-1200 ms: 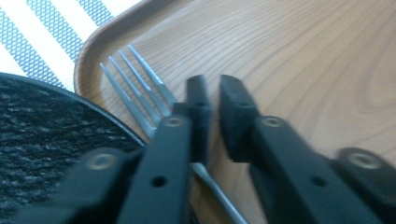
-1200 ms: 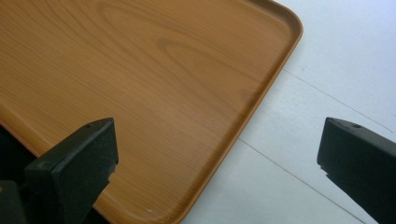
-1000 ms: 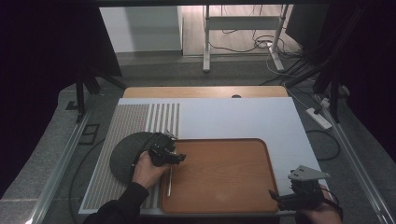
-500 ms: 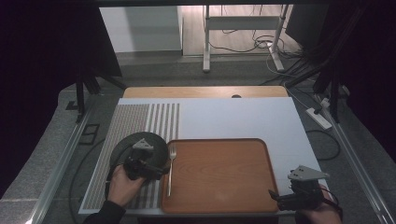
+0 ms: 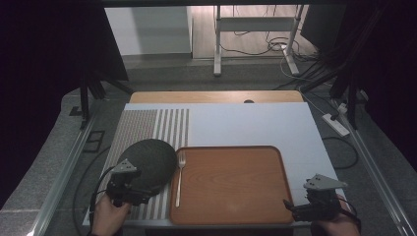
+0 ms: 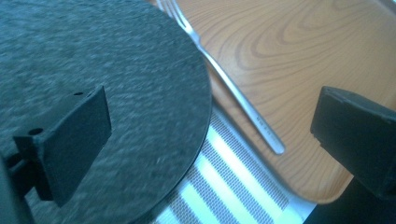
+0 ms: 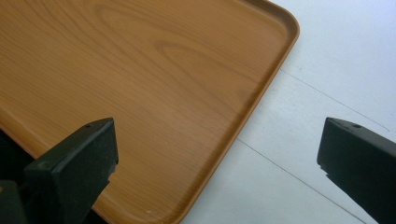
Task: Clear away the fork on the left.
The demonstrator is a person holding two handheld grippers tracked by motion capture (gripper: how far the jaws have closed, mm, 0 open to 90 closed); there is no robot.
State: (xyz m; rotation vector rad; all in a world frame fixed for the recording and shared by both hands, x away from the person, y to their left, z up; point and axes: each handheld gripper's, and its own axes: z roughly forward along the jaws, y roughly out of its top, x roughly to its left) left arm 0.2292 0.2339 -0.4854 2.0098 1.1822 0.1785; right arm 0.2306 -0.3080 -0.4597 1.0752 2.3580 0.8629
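Note:
A silver fork (image 5: 179,178) lies along the left edge of the wooden tray (image 5: 236,196), tines pointing away from me. A dark round plate (image 5: 148,161) rests on the striped mat just left of the tray. My left gripper (image 5: 140,192) hovers over the plate's near edge, open and holding nothing. In the left gripper view its jaws (image 6: 210,140) stand wide apart over the plate (image 6: 93,70), the fork (image 6: 233,93) and the tray (image 6: 289,56). My right gripper (image 5: 295,209) is open at the tray's near right corner, its gap (image 7: 217,163) spanning the tray rim (image 7: 261,98).
A white table top (image 5: 246,125) carries a striped mat (image 5: 147,125) on its left part. In the right gripper view bare white table (image 7: 336,70) lies right of the tray. Cables and stand legs lie on the floor beyond the table.
My left gripper has drawn back from the fork's head, leftward and toward the table's front edge, across the plate. The fork stays on the tray. The right gripper has not moved.

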